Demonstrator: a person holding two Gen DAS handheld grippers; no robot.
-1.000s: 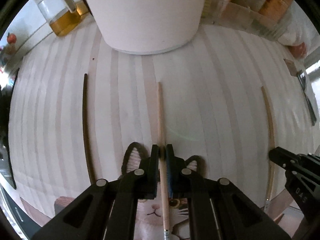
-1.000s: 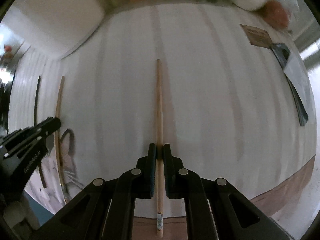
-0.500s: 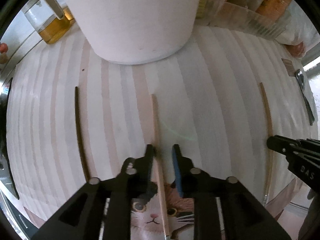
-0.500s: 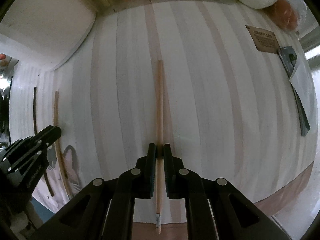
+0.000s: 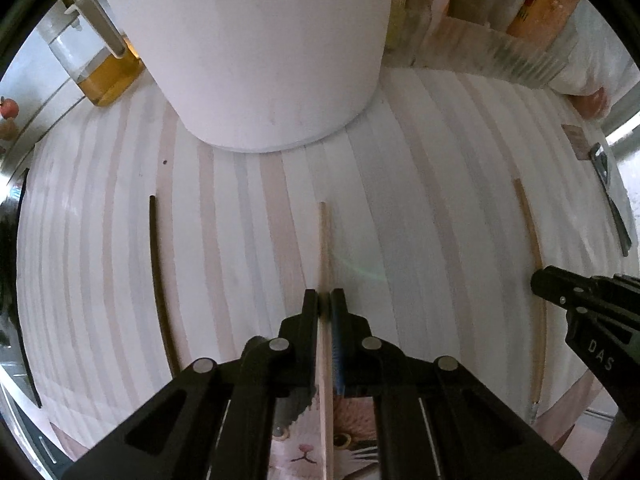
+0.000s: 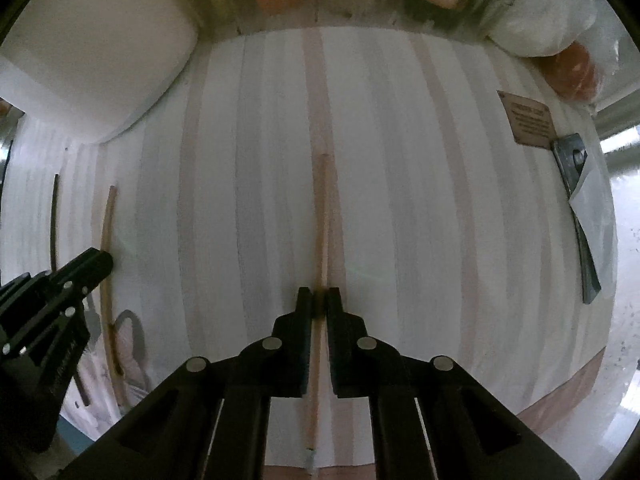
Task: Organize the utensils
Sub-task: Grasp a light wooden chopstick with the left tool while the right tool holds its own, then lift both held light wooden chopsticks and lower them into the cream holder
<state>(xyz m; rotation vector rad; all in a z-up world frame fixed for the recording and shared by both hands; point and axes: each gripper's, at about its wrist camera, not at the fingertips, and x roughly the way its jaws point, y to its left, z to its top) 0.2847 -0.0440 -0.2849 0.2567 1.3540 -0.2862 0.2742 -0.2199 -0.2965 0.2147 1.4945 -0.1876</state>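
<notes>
My left gripper [image 5: 325,298] is shut on a light wooden chopstick [image 5: 323,240] that points away along the striped mat. A dark chopstick [image 5: 157,272] lies to its left. My right gripper [image 6: 319,296] is shut on a second light chopstick [image 6: 321,216]; that chopstick also shows in the left wrist view [image 5: 532,240], with the right gripper [image 5: 540,280] over it. In the right wrist view the left gripper [image 6: 100,264] sits at the left, beside its light chopstick [image 6: 107,240] and the dark chopstick [image 6: 53,220].
A big white container [image 5: 260,52] stands at the back of the mat; it also shows in the right wrist view [image 6: 88,56]. A jug of amber liquid [image 5: 100,64] is back left. A knife [image 6: 580,220] and a brown card [image 6: 528,120] lie at the right. Boxes line the back.
My left gripper opened half a second ago and has shut again on the light chopstick, further from the cat picture. The right gripper stays shut on its chopstick.
</notes>
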